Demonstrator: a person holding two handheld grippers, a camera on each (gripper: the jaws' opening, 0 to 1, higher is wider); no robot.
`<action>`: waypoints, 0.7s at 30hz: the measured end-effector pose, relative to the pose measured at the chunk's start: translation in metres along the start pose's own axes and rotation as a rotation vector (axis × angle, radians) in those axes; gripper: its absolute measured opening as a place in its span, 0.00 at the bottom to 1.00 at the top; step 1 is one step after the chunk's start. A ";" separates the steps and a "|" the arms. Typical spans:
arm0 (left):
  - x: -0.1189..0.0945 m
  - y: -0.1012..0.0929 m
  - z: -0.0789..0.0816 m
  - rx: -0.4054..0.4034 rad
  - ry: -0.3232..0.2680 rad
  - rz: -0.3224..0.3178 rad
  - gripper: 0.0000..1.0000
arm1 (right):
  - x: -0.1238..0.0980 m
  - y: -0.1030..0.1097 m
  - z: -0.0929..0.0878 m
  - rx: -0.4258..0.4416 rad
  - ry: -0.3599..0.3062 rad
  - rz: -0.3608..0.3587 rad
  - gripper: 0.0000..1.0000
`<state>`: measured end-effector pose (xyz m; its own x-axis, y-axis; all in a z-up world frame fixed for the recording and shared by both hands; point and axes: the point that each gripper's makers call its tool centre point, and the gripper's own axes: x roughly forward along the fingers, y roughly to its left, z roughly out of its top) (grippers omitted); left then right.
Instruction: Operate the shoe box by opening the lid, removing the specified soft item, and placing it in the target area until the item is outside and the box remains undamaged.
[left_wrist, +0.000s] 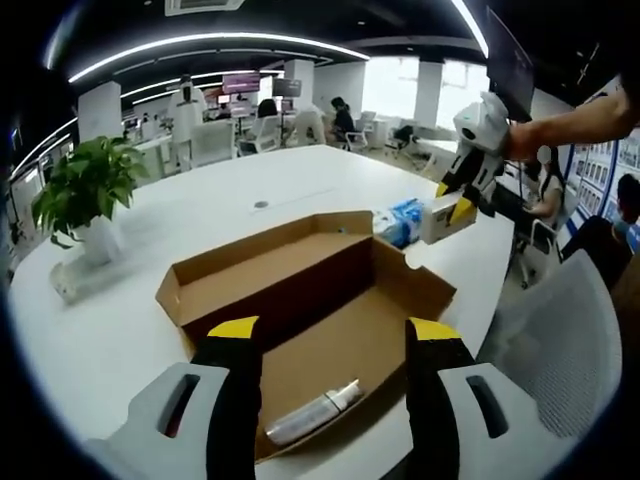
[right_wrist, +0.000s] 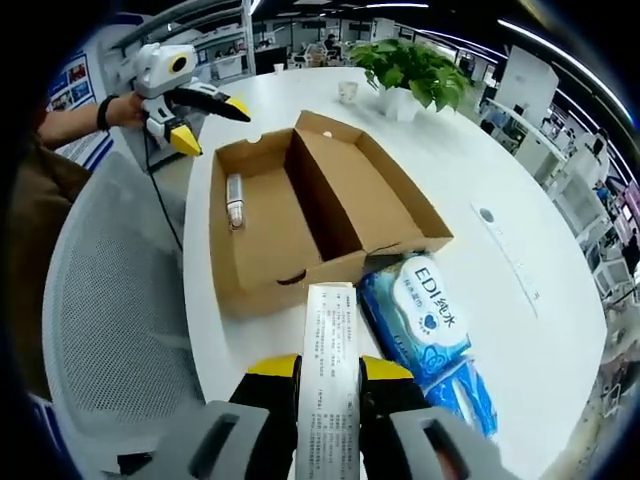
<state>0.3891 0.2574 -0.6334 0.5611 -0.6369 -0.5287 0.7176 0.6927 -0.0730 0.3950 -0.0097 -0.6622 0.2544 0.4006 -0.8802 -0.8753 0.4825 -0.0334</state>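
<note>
Bottle (right_wrist: 235, 202) inside open box (right_wrist: 262, 268), wipes pack (right_wrist: 425, 312) beside box, plant (right_wrist: 415, 68) beyond

Left gripper (left_wrist: 333, 335): black jaws tipped yellow, light grey slotted housings at lower frame. Right gripper (right_wrist: 329, 372): same black jaws, yellow tips, grey slotted body. White housing with yellow-tipped black jaws at upper left of right gripper view; dark wristband (right_wrist: 102, 112) on forearm beside it
</note>
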 end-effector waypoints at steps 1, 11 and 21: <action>0.001 0.000 0.000 -0.001 0.000 0.000 0.57 | -0.001 -0.002 0.000 -0.001 0.001 -0.002 0.18; 0.003 0.003 -0.004 -0.015 0.013 0.004 0.57 | -0.019 -0.055 -0.001 -0.034 0.016 -0.042 0.18; -0.004 0.010 -0.008 -0.040 0.032 0.041 0.57 | -0.014 -0.107 -0.006 -0.049 0.028 -0.059 0.18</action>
<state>0.3908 0.2702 -0.6391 0.5758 -0.5968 -0.5588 0.6766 0.7316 -0.0842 0.4831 -0.0716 -0.6493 0.2954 0.3504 -0.8888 -0.8783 0.4656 -0.1083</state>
